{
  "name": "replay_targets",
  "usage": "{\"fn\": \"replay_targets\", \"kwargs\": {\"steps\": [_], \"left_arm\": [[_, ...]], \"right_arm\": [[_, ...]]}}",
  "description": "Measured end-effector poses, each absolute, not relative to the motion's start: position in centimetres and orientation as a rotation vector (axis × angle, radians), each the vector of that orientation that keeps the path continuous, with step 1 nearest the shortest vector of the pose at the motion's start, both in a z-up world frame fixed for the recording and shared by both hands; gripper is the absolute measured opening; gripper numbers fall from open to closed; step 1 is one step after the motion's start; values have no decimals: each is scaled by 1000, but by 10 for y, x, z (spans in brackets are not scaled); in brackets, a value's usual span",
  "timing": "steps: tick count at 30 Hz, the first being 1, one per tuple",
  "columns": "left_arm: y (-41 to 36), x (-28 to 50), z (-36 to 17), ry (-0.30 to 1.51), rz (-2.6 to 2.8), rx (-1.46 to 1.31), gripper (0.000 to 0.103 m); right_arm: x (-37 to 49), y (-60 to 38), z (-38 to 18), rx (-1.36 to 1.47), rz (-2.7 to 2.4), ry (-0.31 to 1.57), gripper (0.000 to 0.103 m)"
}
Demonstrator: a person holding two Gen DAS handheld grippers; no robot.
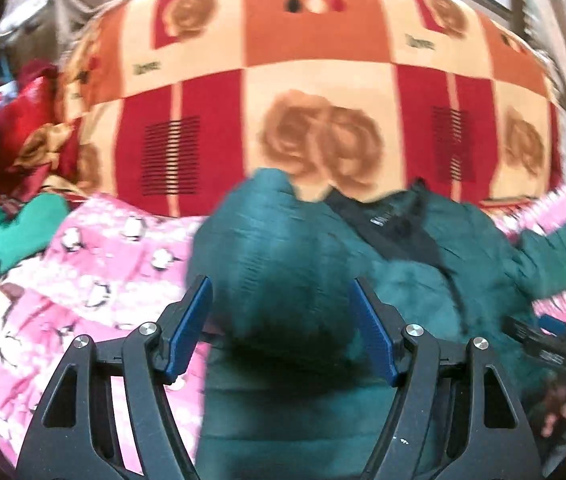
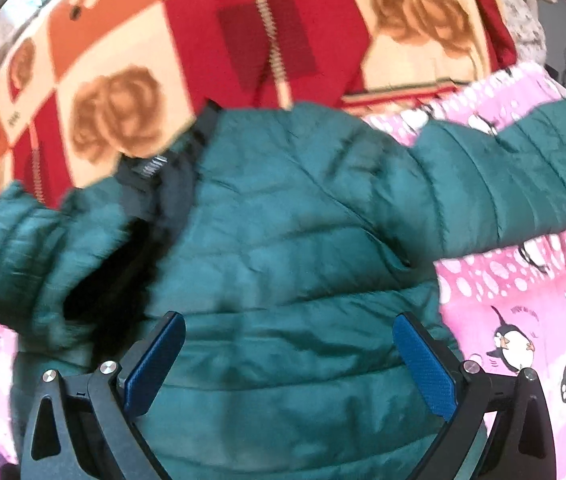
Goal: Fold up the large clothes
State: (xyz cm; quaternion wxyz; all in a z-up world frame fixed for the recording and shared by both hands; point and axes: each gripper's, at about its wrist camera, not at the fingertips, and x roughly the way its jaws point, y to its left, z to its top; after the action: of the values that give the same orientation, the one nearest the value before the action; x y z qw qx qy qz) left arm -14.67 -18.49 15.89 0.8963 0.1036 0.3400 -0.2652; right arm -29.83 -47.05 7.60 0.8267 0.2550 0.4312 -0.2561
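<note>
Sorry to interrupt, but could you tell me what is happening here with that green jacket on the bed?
A person with a handheld gripper in each hand is folding a green puffer jacket that lies on a pink penguin-print sheet, in front of a red and orange rose-patterned blanket. Both the left gripper and the right gripper hang open above the jacket, gripping nothing. One sleeve is folded in over the body; the other sleeve lies stretched out across the sheet.

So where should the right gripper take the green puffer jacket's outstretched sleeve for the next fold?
Probably near the cuff end of the sleeve, coming from above. The jacket lies flat on the pink penguin blanket, and that sleeve sticks out sideways, free of the body. The right gripper is open above the jacket's body.
</note>
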Motion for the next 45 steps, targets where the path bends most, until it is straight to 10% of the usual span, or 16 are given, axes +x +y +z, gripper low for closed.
{"fn": "replay_targets", "kwargs": {"steps": [15,28,45], "left_arm": [[-174,-104,117,793,-509,124,71],[-174,-96,109,822,-525,110,73],[-161,-89,117,824,-591,9,74]], "right_arm": [[-226,-412,87,504,-302,907,101],[-193,-388,65,340,-246,917,32],[-210,-425,113,127,-429,797,20]]}}
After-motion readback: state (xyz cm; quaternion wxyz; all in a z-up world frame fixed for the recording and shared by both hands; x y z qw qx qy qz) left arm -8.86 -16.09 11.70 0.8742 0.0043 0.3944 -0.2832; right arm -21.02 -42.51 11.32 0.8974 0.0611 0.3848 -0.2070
